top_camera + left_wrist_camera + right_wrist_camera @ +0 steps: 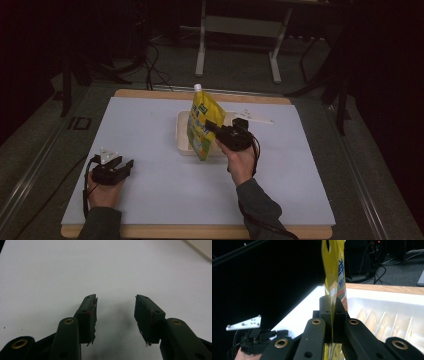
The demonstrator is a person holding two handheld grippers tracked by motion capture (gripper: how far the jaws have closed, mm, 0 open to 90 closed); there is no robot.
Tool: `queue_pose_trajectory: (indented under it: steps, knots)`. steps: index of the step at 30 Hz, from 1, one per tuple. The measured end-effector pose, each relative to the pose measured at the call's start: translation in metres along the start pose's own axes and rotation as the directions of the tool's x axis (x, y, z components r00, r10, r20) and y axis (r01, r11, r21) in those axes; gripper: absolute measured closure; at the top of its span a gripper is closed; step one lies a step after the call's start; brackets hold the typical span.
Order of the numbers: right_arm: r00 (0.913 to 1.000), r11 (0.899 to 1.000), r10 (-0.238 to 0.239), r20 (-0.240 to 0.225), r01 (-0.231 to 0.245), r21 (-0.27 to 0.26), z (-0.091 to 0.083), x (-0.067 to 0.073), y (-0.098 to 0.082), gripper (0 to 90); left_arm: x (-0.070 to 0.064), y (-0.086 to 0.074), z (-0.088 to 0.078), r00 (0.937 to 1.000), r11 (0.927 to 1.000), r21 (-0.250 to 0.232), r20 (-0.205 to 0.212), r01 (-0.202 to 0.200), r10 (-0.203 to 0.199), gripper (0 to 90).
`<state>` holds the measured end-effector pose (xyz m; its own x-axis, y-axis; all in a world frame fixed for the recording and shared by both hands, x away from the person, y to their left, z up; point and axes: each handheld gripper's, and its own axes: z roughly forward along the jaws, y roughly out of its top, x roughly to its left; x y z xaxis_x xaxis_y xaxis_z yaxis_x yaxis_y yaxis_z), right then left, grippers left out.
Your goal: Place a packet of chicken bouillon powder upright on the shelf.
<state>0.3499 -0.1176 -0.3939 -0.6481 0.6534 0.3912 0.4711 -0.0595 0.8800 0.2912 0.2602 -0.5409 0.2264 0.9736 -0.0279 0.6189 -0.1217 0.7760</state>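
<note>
A yellow spouted pouch (201, 127) with green print and a white cap hangs upright over the near edge of a cream tray (182, 131). My right gripper (212, 126) is shut on the pouch's side edge. In the right gripper view the jaws pinch the thin yellow pouch (333, 277) between them, above the ribbed tray (387, 315). My left gripper (125, 164) rests low on the white board at the front left, open with nothing between its fingertips. The left gripper view shows the same gripper (115, 301) with jaws spread wide over the bare white board (62, 272).
The white board (150, 190) lies on a wooden table top (200, 232). Behind the table stand a grey metal frame (240, 30) and loose cables (152, 67) on the dark floor. The left gripper (259, 337) also appears low at the left of the right gripper view.
</note>
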Motion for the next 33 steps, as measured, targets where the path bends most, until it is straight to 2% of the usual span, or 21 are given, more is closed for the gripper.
queue_pose_trajectory:
  steps: [5, 19, 24, 33]
  knots:
    - [0.9996, 0.999, 0.018, 0.021, -0.018, -0.036, 0.001, 0.0, 0.005, 90.0, 0.0, 0.0, 0.0, 1.0, 1.0, -0.001, 0.0, 0.001, -0.001, 51.9]
    - [0.9933, 0.998, 0.028, 0.112, -0.021, -0.064, 0.013, -0.002, 0.008, 90.0, 0.0, 0.0, 0.0, 1.0, 1.0, -0.003, 0.003, 0.002, -0.002, 51.9]
    - [0.9869, 0.997, 0.012, 0.161, 0.0, -0.077, 0.015, -0.001, 0.008, 90.0, 0.001, 0.0, 0.0, 1.0, 1.0, -0.004, 0.004, 0.002, -0.002, 51.9]
    - [0.9739, 0.994, 0.044, 0.223, -0.02, -0.105, 0.023, -0.006, 0.005, 90.0, 0.001, 0.0, 0.0, 1.0, 1.0, -0.005, 0.005, 0.005, -0.005, 51.9]
